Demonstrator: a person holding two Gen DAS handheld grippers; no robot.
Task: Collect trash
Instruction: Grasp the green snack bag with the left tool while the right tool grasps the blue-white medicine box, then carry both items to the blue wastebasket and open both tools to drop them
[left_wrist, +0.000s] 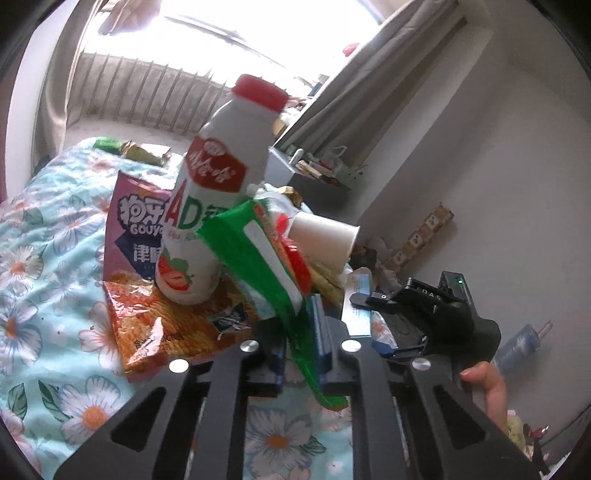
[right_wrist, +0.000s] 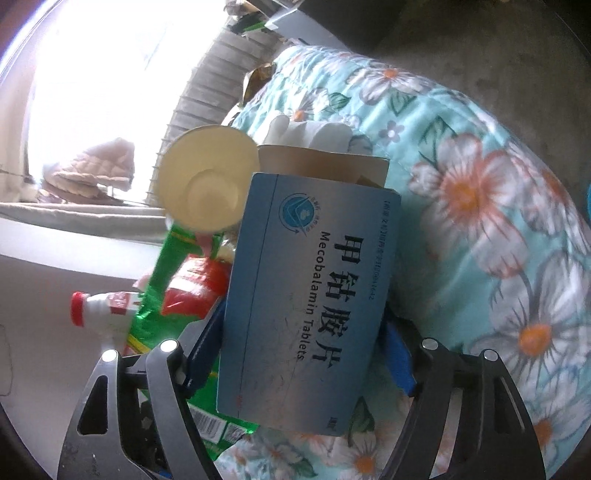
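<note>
Right now my left gripper (left_wrist: 301, 354) has its jaws nearly together, pinched on the lower end of a green snack wrapper (left_wrist: 258, 258). That wrapper rises from between the blue pads and slants up and away to the left, with red and white print on its upper face. Just behind it stands a white drink bottle (left_wrist: 214, 206) with a red cap, tilted in the left wrist view and resting on an orange-and-pink chip bag (left_wrist: 155, 317) that lies flat on the floral bedspread (left_wrist: 40, 258). A white paper cup (left_wrist: 325, 240) lies on its side just right of the wrapper's top, its mouth facing right.

My right gripper (right_wrist: 299, 354) stands fairly wide, its 2 blue pads pressed against the 2 narrow sides of a blue medicine box (right_wrist: 310, 295), so the box sits squarely between them and sticks well out past the fingertips. Its far end flap is open, showing plain cardboard. In the left wrist view I see the same box edge-on, just right of my left gripper's right finger, with the right gripper's black body behind it and my fingers around that gripper's lower part.

From the right wrist camera the paper cup shows its open mouth, just above and left of the box's far end. The green wrapper lies left of and partly under the box, and the bottle is further left. Beneath and to the right of the box spreads the bedspread.
</note>
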